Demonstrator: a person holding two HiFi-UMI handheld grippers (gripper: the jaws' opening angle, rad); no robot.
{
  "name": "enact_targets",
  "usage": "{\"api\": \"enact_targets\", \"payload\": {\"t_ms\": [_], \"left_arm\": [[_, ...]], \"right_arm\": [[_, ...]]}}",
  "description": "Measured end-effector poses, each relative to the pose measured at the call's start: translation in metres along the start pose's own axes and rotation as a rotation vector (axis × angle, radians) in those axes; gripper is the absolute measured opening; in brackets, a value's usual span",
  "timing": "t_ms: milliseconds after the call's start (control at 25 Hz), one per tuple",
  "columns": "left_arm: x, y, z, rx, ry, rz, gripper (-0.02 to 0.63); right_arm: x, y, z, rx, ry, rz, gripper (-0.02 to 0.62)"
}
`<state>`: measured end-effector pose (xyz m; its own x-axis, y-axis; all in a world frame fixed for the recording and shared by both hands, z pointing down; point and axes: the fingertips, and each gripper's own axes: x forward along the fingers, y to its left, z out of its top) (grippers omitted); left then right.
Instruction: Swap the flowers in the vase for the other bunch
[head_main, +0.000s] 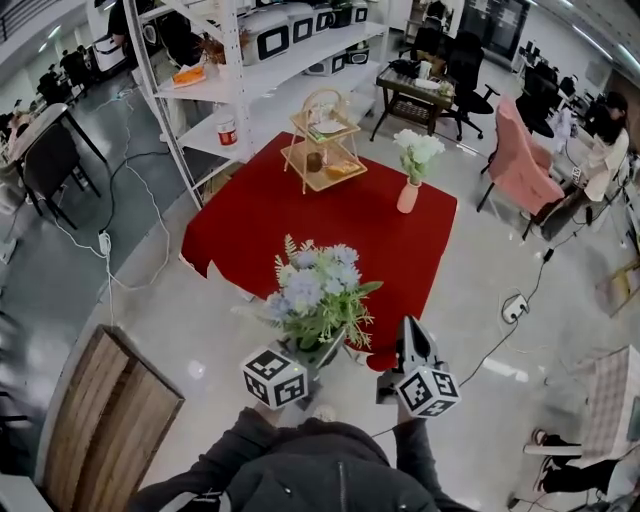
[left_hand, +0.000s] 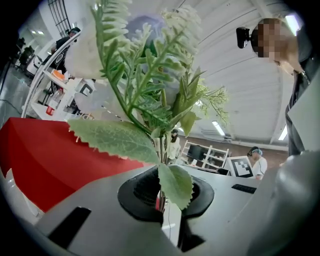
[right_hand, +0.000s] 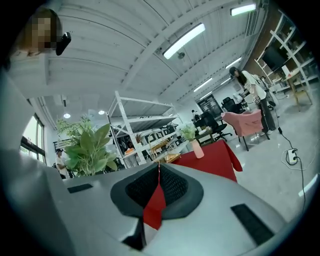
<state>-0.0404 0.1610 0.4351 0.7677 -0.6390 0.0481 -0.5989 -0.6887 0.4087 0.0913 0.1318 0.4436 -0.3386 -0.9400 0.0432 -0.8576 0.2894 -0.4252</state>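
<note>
Clamping the stems of the blue bunch (head_main: 318, 292), the left gripper (left_hand: 162, 197) holds it close to the person; the right gripper (right_hand: 159, 192) is closed on nothing. Farther off on the red table (head_main: 250, 225), the vase (head_main: 408, 197) holds its white flowers (head_main: 417, 148), so the 2 swap steps look undone.

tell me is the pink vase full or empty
Full: a bunch of white flowers stands upright in the pink vase on the red tablecloth.

No legible text, brand or number found anywhere. Left marker cube (head_main: 273, 377) and right marker cube (head_main: 428, 391): black-and-white square patterns only, no letters. White tub (head_main: 227, 131) on shelf (head_main: 262, 78) possibly labelled; too small to read.
</note>
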Motion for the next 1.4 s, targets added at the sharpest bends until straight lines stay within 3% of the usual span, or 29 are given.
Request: {"api": "enact_targets", "payload": {"t_ms": [560,1040,1400], "left_arm": [[0.011,-0.007,-0.03,-0.014,0.087,-0.049,0.031],[-0.003,-0.012,-0.033,-0.014,0.076,-0.035,0.031],[0.016,0.004,-0.019,-0.009,0.056,-0.027,0.031]], "right_arm": [[-0.025,-0.016,-0.022,0.072,0.008,-0.074,0.012],[-0.033,-0.008,-0.024,0.072,-0.005,-0.06,0.012],[-0.009,-0.017,-0.014,0.069,-0.014,-0.06,0.012]]}}
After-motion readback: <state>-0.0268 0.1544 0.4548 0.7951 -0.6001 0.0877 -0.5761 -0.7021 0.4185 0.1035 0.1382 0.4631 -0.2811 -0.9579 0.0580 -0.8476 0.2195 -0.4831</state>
